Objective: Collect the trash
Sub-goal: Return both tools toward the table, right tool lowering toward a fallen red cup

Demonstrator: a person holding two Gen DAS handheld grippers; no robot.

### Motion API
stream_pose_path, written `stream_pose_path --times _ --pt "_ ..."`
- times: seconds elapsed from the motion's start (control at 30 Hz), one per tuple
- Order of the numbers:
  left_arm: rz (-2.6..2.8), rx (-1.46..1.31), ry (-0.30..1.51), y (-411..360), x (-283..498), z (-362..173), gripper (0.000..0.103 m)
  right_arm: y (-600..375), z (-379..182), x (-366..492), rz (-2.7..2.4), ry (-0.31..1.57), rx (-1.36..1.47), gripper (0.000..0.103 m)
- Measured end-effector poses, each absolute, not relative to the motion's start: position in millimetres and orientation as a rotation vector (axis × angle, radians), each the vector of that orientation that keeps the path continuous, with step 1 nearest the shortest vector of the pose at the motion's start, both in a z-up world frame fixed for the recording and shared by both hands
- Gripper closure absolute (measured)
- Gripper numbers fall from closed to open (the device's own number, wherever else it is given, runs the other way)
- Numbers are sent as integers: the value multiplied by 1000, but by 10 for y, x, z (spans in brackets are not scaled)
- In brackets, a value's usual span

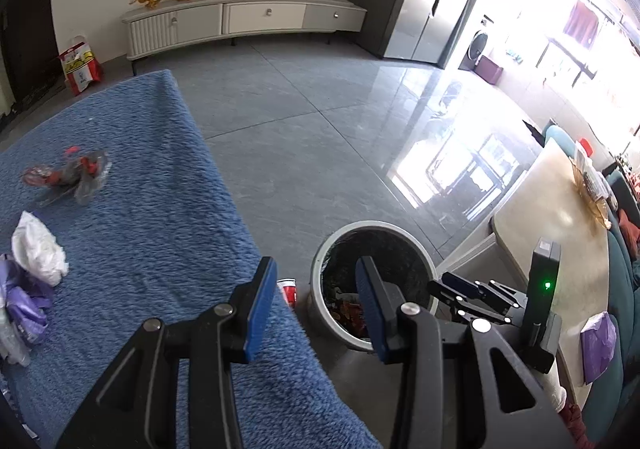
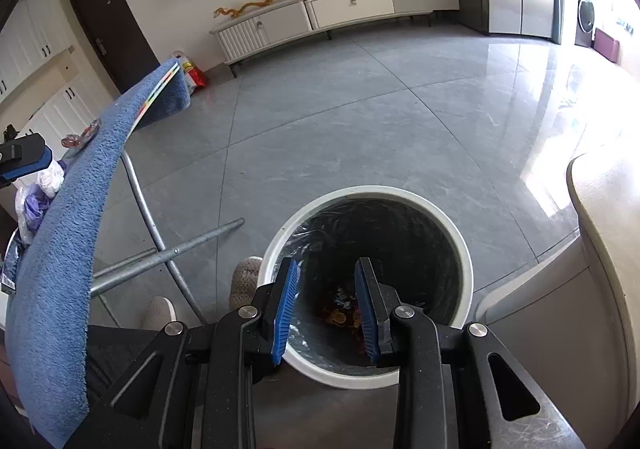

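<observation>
Trash on the fuzzy blue tabletop (image 1: 160, 209), well left of the left gripper (image 1: 316, 309)

Crinkled clear-red wrapper (image 1: 68, 177), crumpled white tissue (image 1: 38, 249); both grippers' fingers spread, empty; right gripper (image 2: 326, 309) hangs over the round white bin (image 2: 460, 241).

Bright daylight floods in from beyond the right gripper's side, blowing out the far room and glaring off the grey floor (image 1: 304, 137). Fisheye edges curve and darken; the red wrapper (image 1: 68, 175) ahead-left blurs.
</observation>
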State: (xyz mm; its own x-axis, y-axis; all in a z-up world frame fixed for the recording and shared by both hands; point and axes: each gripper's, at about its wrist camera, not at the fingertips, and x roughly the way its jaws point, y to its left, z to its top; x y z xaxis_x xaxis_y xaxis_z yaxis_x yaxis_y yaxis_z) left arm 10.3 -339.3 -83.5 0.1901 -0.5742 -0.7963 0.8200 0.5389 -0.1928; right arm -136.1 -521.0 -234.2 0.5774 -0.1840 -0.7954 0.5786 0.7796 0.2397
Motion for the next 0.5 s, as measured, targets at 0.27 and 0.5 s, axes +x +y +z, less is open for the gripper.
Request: stream_pose_path --times 0.27,0.5 --pt "-947 248 942 -2968 258 -739 64 -4991 -2264 -1250 -436 867 474 73" --pt "-890 192 949 -2548 378 -772 64 -4829 -2207 -1181 -418 876 446 72"
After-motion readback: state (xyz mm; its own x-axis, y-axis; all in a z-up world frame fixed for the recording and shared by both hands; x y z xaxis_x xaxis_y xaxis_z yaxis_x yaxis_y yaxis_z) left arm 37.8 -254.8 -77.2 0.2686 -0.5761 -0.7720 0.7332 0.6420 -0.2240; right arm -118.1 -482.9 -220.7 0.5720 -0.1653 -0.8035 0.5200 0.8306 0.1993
